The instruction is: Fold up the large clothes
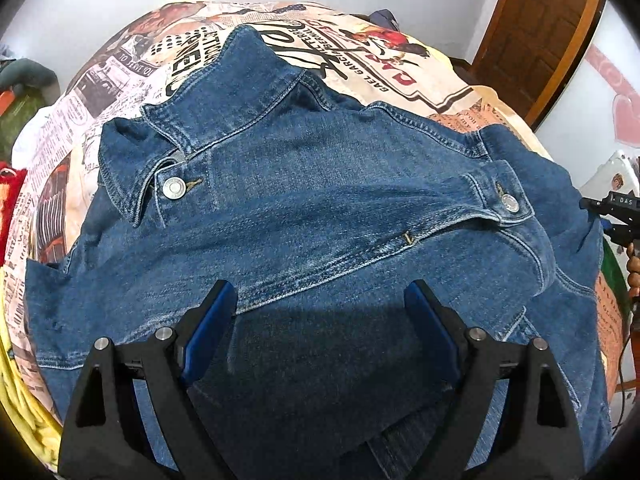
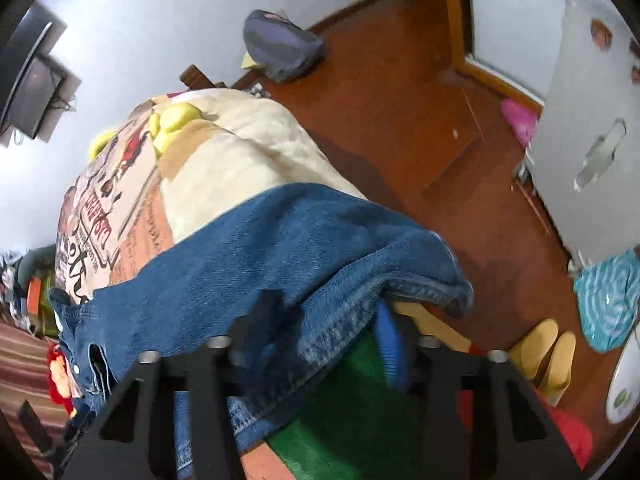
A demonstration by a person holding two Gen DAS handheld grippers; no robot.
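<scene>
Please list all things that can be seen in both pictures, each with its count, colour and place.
denim jacket: one, blue, spread on the bed
bed cover: one, cream with newspaper print, under the jacket
backpack: one, grey-purple, on the floor by the wall
slippers: two, yellow, on the floor
door: one, brown wood, far right
left gripper: one, black with blue pads, open above the jacket
right gripper: one, black, denim between its fingers

Right gripper [image 2: 324, 320] pinches denim jacket [image 2: 280, 248] hem over bedspread [image 2: 240, 148].

Even bright indoor light, heavy fisheye bending, dark vignetted corners, right view motion-blurred, left view sharper
</scene>
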